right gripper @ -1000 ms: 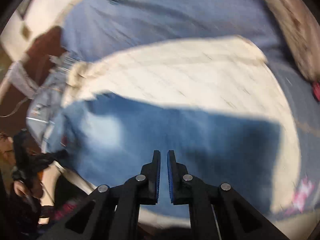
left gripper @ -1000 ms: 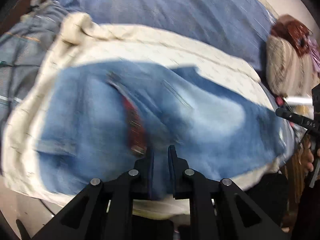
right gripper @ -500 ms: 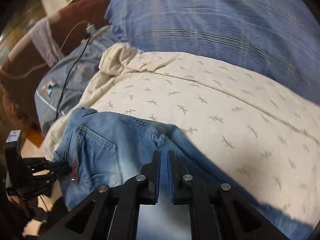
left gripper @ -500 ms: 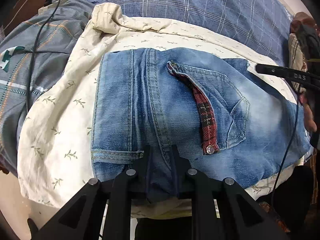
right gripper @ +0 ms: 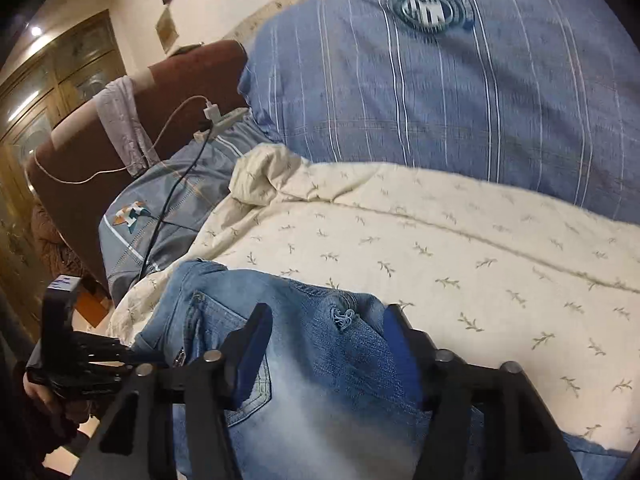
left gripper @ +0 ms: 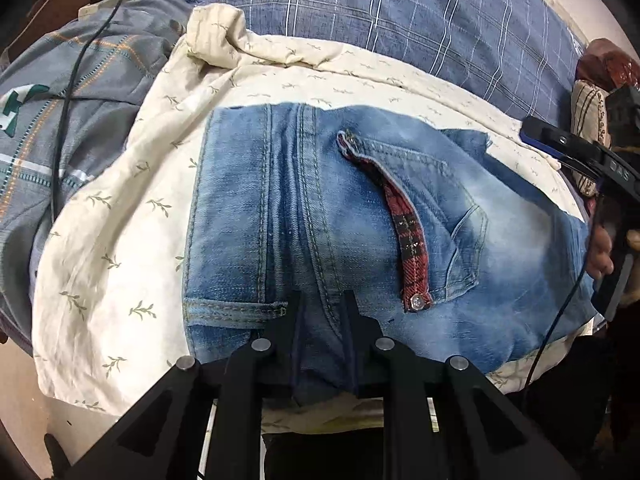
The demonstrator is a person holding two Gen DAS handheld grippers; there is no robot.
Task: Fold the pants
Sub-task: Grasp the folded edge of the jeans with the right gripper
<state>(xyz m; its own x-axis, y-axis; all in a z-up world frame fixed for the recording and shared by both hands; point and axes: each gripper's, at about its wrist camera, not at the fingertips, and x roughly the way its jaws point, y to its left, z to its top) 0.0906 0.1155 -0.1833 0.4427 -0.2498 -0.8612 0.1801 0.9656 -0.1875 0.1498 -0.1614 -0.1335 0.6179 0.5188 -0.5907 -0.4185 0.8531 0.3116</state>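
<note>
Light blue jeans (left gripper: 332, 236) lie flat on a cream leaf-print sheet (left gripper: 120, 220), seat up, with a back pocket edged in red plaid (left gripper: 410, 240). My left gripper (left gripper: 320, 312) is shut on the jeans' near edge at the centre seam. The jeans also show in the right wrist view (right gripper: 312, 344). My right gripper (right gripper: 328, 340) is open, its jaws wide apart just above the denim, holding nothing. The right gripper shows at the right edge of the left wrist view (left gripper: 576, 156); the left gripper shows low left in the right wrist view (right gripper: 92, 360).
A blue plaid duvet (left gripper: 400, 24) lies behind the sheet. A grey-blue pillow (left gripper: 80, 92) with a black cable (left gripper: 66, 120) and a charger (right gripper: 216, 120) sits at the left. A brown headboard (right gripper: 120, 120) stands beyond. Folded cloth (left gripper: 592, 120) lies far right.
The right gripper has opened wide and let go of the jeans. The left gripper stays shut on the jeans' edge; the jeans have settled flat on the sheet.
</note>
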